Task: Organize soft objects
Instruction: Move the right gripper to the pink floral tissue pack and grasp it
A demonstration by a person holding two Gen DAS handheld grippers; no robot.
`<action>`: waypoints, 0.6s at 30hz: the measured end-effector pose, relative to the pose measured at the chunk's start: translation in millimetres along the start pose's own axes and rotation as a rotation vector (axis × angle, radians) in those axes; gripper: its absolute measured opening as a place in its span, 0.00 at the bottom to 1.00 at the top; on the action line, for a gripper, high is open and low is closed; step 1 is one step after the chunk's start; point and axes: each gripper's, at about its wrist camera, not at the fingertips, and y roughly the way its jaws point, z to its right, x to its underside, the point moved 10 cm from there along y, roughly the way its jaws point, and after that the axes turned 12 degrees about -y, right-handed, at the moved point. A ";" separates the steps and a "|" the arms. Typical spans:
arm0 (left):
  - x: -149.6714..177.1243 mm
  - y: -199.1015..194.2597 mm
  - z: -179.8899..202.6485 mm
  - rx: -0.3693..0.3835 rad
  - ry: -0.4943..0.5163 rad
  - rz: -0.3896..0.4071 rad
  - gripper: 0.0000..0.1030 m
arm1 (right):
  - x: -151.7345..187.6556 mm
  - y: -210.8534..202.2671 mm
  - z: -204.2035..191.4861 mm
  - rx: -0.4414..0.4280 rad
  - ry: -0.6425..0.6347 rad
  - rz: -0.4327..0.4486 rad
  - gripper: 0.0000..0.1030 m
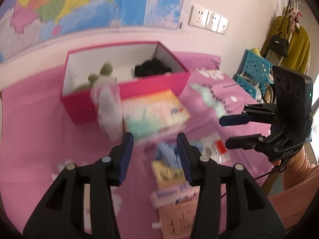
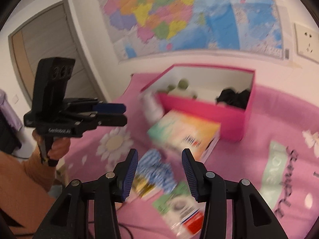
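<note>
A pink flowered cloth (image 1: pixel 39 139) is seen covering the surface, under a wall map (image 1: pixel 79 4); both views are blurred.

In the left wrist view, going left to right: an open pink box (image 1: pixel 127 88) with a white interior is set toward the back. Inside it, a green plush toy (image 1: pixel 103 73) is seen at the left and a black bundle of fabric (image 1: pixel 151 68) at the right. A white soft item (image 1: pixel 109 109) is leaned against the box's front wall, and a pastel tissue pack (image 1: pixel 155 115) is lying just beside it, in front of the box. The left gripper (image 1: pixel 155 151) is held above the cloth with its jaws apart and nothing between them. Below it, a blue-and-white striped cloth (image 1: pixel 167 155) is lying on a yellow packet (image 1: pixel 167 173). At the far right, the right gripper (image 1: pixel 227 131) is held in the air, its fingers spread and empty. A blue perforated basket (image 1: pixel 255 69) and a yellow garment (image 1: pixel 295 41) on a hook are seen behind it.

In the right wrist view, the left gripper (image 2: pixel 124 113) is seen at the left from the side, so its fingers appear close together here. The striped cloth (image 2: pixel 157 171) is seen lying near the open, empty right gripper (image 2: pixel 159 171), with a green-and-red sachet (image 2: pixel 181 209) just right of it.
</note>
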 end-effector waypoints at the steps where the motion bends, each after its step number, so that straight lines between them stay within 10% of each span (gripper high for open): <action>1: 7.2 0.5 -2.9 -0.004 -0.003 -0.010 0.46 | 6.3 2.9 -6.4 -0.011 -0.004 -0.014 0.45; 18: 92.7 8.3 -14.8 0.082 -0.070 -0.145 0.46 | 68.1 58.7 -73.1 -0.108 0.032 -0.137 0.35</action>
